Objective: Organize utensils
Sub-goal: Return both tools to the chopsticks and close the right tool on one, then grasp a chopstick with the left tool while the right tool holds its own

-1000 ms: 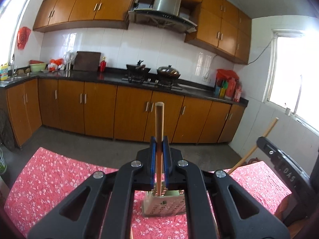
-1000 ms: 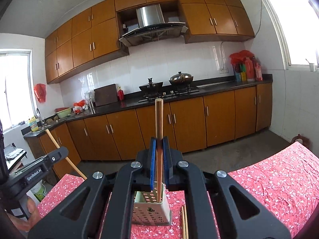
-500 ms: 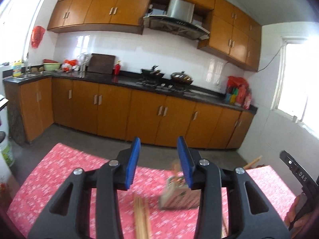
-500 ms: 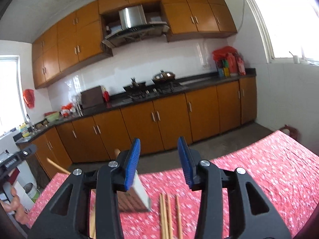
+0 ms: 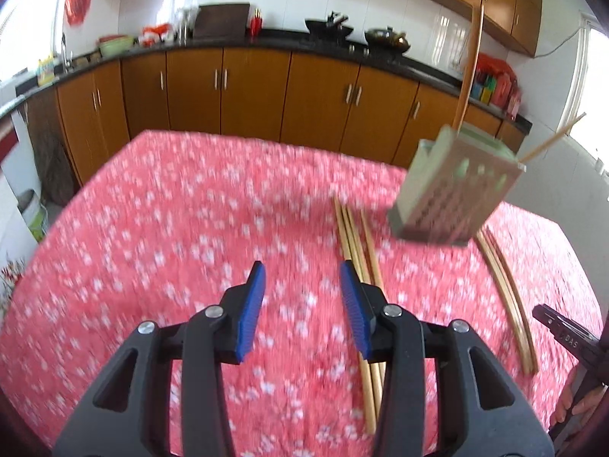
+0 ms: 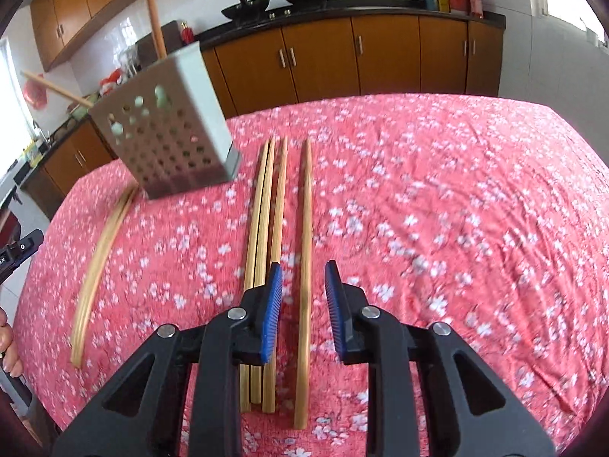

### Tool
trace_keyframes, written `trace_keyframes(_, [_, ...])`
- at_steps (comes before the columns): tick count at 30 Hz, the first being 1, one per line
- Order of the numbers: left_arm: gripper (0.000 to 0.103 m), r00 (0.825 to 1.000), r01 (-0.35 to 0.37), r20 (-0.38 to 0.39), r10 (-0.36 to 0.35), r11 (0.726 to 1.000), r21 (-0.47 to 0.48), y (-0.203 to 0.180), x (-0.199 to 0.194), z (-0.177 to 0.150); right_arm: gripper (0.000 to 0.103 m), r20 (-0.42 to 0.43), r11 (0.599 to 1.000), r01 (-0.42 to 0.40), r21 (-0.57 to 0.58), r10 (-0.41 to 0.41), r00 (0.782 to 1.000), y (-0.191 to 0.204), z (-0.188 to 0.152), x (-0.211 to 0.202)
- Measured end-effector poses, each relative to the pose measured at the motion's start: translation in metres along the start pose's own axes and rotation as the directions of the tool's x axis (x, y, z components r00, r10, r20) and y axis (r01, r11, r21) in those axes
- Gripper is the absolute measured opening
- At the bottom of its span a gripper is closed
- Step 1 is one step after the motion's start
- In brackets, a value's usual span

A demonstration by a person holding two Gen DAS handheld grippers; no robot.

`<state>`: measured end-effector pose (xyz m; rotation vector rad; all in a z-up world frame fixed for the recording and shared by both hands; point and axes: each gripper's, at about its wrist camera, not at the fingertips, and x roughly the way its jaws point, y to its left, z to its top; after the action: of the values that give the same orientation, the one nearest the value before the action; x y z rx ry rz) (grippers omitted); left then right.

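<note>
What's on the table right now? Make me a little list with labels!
holder: perforated metal box standing on the red flowered cloth
in holder: two chopsticks sticking up
loose single: one chopstick lined up between the right gripper's fingers
loose group: three chopsticks just left of it
far pair: two chopsticks left of the holder
left gripper: open, empty
right gripper: open

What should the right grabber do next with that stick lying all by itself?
Probably lower and close on it. The right gripper is open, its jaws either side of the lone chopstick on the tablecloth. The holder already has two sticks standing in it.
</note>
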<state>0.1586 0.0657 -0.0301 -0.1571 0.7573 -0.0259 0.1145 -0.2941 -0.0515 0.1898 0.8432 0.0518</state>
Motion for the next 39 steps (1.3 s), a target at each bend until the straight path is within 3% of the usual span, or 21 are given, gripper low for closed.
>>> trace_keyframes(2, [0.041,1.0,0.019,-0.017,-0.019,1.0,-0.003,-0.001,0.003,-0.008,0.023,-0.014,1.0,0.016,-0.012,-0.016,1.0,0.002,-0.006,0.006])
trace_keyframes(5, [0.041,0.998,0.051,-0.044,-0.051,0.999,0.004,-0.006,0.008,-0.015,0.008,-0.026,0.999,0.05,-0.01,-0.051,0.998,0.0,-0.01,0.013])
trace_keyframes(9, [0.035,0.992,0.097,-0.087,-0.094,0.995,0.029,-0.017,0.015,-0.024,0.008,-0.022,0.992,0.117,0.04,-0.116,0.993,-0.021,-0.005,0.013])
trace_keyframes(13, [0.022,0.984,0.13,-0.135,-0.119,0.989,0.069,-0.028,0.022,-0.033,0.008,-0.023,0.989,0.122,0.087,-0.12,0.992,-0.034,-0.001,0.013])
trace_keyframes(17, [0.019,0.979,0.133,-0.173,-0.112,0.985,0.111,-0.038,0.029,-0.04,0.008,-0.018,0.989,0.127,0.074,-0.126,0.992,-0.032,-0.002,0.013])
trace_keyframes(31, [0.015,0.987,0.007,-0.162,0.024,0.982,0.19,-0.051,0.046,-0.039,0.008,-0.023,0.995,0.102,0.013,-0.102,0.995,-0.012,-0.015,0.007])
trace_keyframes(33, [0.009,0.986,-0.01,-0.16,0.039,0.984,0.177,-0.047,0.048,-0.036,0.008,-0.024,0.995,0.104,0.008,-0.103,0.994,-0.01,-0.015,0.007])
trace_keyframes(39, [0.008,0.984,-0.061,-0.16,0.077,0.993,0.104,-0.013,0.056,-0.023,0.008,-0.02,0.99,0.144,0.011,-0.144,0.989,-0.02,-0.005,0.013])
